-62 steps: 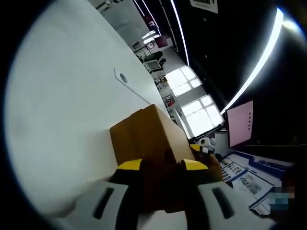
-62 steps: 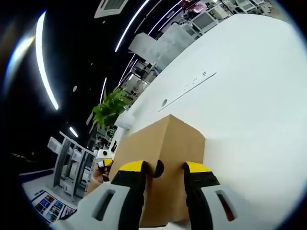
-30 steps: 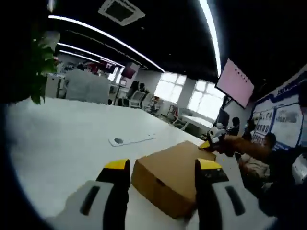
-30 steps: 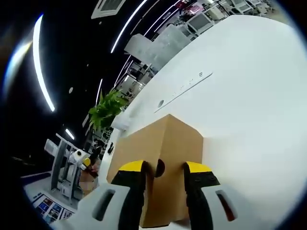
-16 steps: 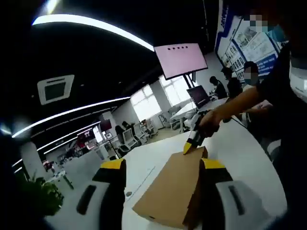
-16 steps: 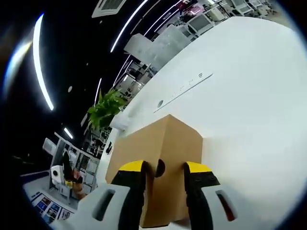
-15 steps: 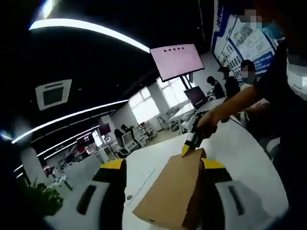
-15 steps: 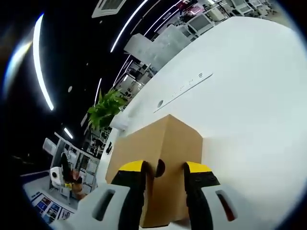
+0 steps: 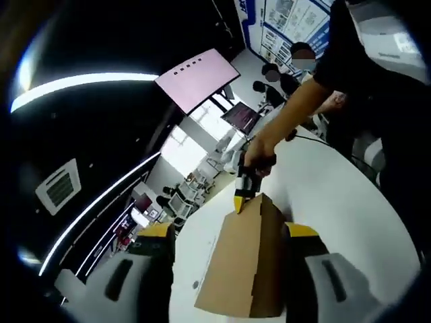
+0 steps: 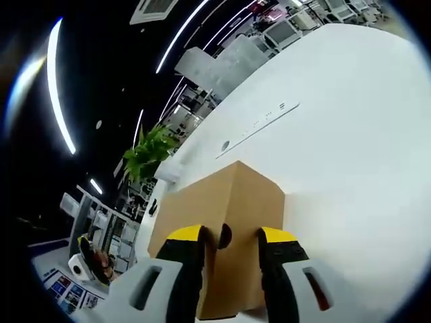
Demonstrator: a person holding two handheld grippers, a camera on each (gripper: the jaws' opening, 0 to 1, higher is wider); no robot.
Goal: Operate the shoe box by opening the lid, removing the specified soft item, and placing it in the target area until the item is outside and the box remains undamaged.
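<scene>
A closed brown cardboard shoe box (image 9: 246, 266) lies on the white table (image 9: 316, 195). My left gripper (image 9: 229, 232) is open, its yellow-tipped jaws wide apart and framing the box's near end from a distance. At the far end, a person's hand holds my right gripper (image 9: 240, 195) with its tip on the box's top edge. In the right gripper view the box (image 10: 229, 195) fills the middle. The right gripper (image 10: 232, 235) is shut on the box's corner edge beside a round finger hole (image 10: 225, 235). What is inside the box is hidden.
The table (image 10: 350, 134) spreads wide to the right of the box, with a long cable slot (image 10: 259, 126) beyond it. A green plant (image 10: 151, 151) stands past the table's far edge. The person's arm (image 9: 296, 121) reaches over the table, and a pink screen (image 9: 195, 77) hangs behind.
My left gripper has let go of the box's end, opened and drawn back, so its view now looks along the box toward the person. The right gripper and the box have stayed put.
</scene>
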